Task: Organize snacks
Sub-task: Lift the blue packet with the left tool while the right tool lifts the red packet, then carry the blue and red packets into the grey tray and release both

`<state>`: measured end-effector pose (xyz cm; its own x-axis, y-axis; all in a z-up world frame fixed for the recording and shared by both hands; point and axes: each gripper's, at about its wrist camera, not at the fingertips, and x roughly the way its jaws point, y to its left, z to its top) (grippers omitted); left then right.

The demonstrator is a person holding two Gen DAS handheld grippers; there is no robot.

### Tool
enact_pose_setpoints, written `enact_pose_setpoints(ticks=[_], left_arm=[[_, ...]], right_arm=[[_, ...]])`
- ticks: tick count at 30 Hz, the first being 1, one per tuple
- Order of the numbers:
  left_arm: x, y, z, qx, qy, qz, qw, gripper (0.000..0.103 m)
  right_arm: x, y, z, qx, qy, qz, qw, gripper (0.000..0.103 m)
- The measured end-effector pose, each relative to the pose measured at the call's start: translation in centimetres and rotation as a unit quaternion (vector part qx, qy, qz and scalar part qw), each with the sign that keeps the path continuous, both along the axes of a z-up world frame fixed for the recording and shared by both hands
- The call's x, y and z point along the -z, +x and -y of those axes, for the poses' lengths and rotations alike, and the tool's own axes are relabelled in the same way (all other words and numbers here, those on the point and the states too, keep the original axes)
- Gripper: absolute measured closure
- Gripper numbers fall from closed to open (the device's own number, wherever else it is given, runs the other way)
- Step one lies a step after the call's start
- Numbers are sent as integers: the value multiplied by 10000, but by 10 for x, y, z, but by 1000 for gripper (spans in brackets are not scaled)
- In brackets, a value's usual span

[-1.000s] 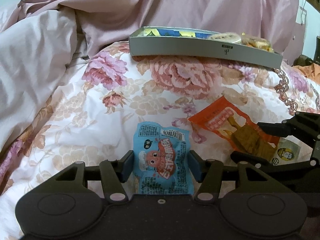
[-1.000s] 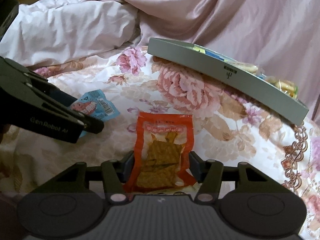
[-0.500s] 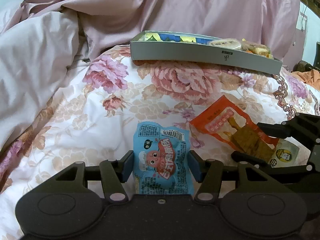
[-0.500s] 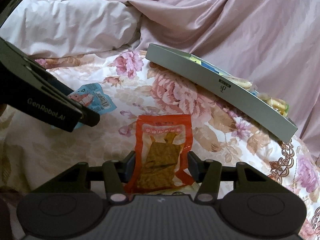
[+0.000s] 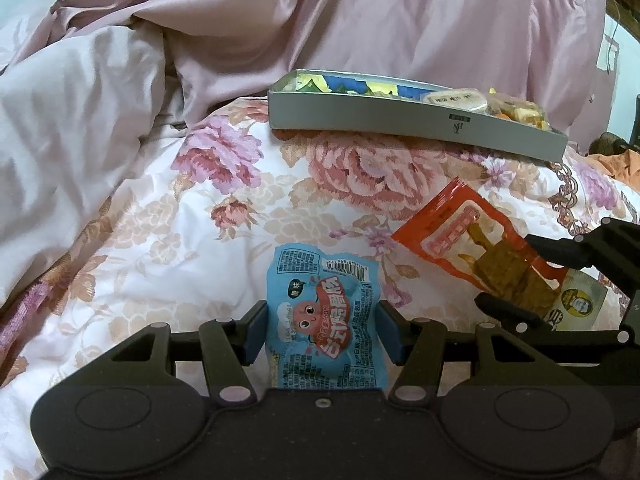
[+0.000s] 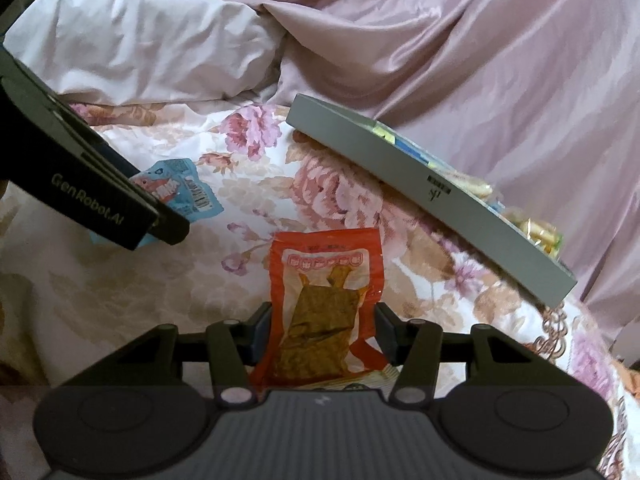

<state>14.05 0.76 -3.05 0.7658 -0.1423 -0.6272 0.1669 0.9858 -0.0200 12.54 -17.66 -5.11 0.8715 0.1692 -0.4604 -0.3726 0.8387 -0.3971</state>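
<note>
The left gripper [image 5: 323, 330] is clamping a blue snack packet [image 5: 323, 316]. The right gripper [image 6: 324, 330] is pinching an orange snack pouch [image 6: 322, 312] — both hovering over the floral bedspread [image 5: 160, 240], near the grey box [image 5: 400, 126].

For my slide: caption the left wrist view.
Left gripper shut on blue plastic snack packet; grey snack tray beyond.

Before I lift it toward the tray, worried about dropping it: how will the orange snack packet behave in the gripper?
The orange snack packet looks thin and glossy, so probably light, floppy and a bit slippery. Its free top end will likely droop beyond the right gripper.
</note>
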Motion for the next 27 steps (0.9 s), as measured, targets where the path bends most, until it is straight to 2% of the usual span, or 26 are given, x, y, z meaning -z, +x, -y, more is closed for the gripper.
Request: enact_pose_setpoints(ticks=[12,23,27], left_arm=[[-10,9,4,-74,-172,139,9997,44],[-31,39,8,-223,-455,407,9979,44],[-44,57,9,-276,-517,598,9965,44]], right_arm=[[-5,-3,0,-23,-301,525,9982,46],[-18,3,6,67,-400,939,9948,45],[-32,13,10,112,-367,1100,9932,45]])
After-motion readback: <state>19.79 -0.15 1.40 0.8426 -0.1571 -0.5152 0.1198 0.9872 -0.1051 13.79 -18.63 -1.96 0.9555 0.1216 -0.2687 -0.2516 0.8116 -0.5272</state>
